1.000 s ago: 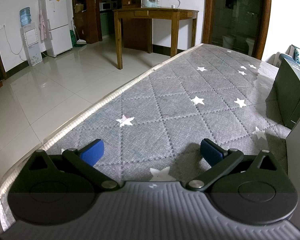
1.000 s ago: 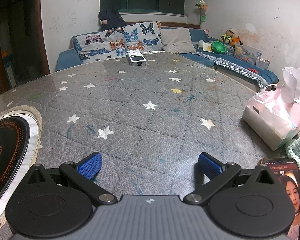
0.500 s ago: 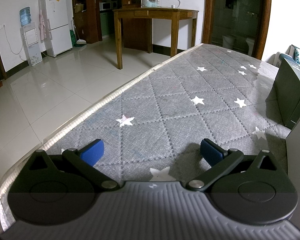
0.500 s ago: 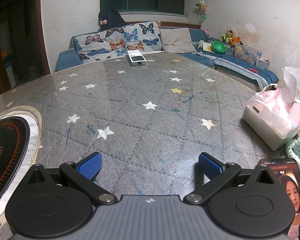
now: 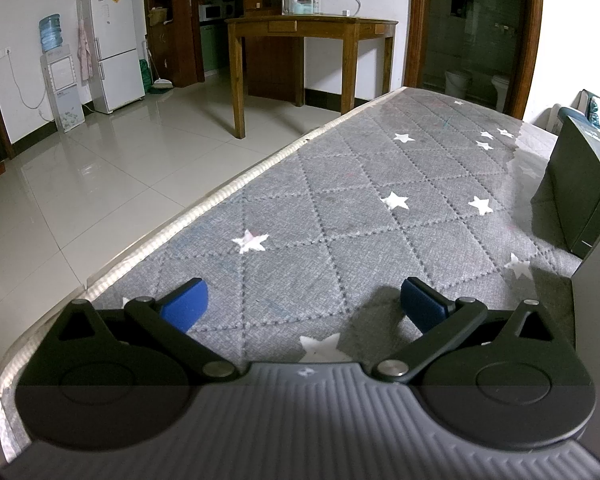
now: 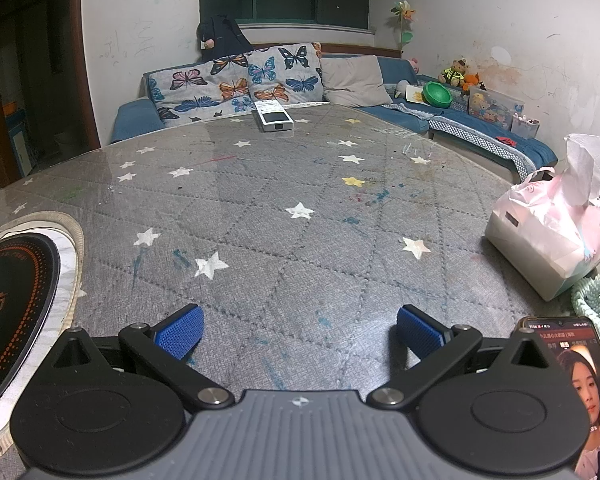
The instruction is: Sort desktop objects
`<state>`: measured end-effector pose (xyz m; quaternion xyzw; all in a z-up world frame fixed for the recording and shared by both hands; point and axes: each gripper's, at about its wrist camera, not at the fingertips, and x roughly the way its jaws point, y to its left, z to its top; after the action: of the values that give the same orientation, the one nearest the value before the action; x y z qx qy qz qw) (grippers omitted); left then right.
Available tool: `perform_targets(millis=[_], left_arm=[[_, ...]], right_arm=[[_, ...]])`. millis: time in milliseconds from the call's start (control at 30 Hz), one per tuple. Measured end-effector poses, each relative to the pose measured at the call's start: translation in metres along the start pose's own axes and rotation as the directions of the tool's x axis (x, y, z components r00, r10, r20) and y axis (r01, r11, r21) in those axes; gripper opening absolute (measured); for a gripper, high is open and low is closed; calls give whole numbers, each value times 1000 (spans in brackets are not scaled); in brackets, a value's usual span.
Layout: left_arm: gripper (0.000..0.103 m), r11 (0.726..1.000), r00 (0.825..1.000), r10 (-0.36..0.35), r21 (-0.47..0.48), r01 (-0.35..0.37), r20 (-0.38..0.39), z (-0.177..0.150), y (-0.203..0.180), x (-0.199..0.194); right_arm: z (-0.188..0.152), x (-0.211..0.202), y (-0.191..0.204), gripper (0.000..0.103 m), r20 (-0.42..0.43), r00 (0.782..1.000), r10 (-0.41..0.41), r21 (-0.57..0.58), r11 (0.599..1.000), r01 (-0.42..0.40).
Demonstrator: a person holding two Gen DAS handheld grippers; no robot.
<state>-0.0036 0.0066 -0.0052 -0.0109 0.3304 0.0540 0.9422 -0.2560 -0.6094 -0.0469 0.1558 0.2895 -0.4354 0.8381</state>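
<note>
My left gripper point(image 5: 304, 302) is open and empty, low over the grey star-patterned table cover point(image 5: 360, 200). A dark green box point(image 5: 584, 184) stands at the right of the left wrist view. My right gripper point(image 6: 298, 330) is open and empty above the same cover point(image 6: 300, 220). In the right wrist view a pink tissue pack point(image 6: 552, 232) sits at the right. A pale green coiled cord point(image 6: 598, 300) lies beside it. A phone with a lit screen point(image 6: 584, 392) lies at the lower right, partly behind the gripper body. A white remote-like device point(image 6: 274, 118) lies at the far edge.
An induction cooker with a black round top point(image 6: 12, 312) sits at the left of the right wrist view. A grey object point(image 5: 598, 300) rises at the right edge of the left wrist view. The table's left edge point(image 5: 220, 196) drops to a tiled floor. A sofa point(image 6: 340, 84) lies beyond the table.
</note>
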Motion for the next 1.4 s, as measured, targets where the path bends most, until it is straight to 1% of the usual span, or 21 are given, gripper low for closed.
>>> perform_targets(millis=[1400], left_arm=[[103,1000,1000,0,0,0,0,0,0,0]], right_arm=[[0,0,0,103,0,1000,0,0,1000,0]])
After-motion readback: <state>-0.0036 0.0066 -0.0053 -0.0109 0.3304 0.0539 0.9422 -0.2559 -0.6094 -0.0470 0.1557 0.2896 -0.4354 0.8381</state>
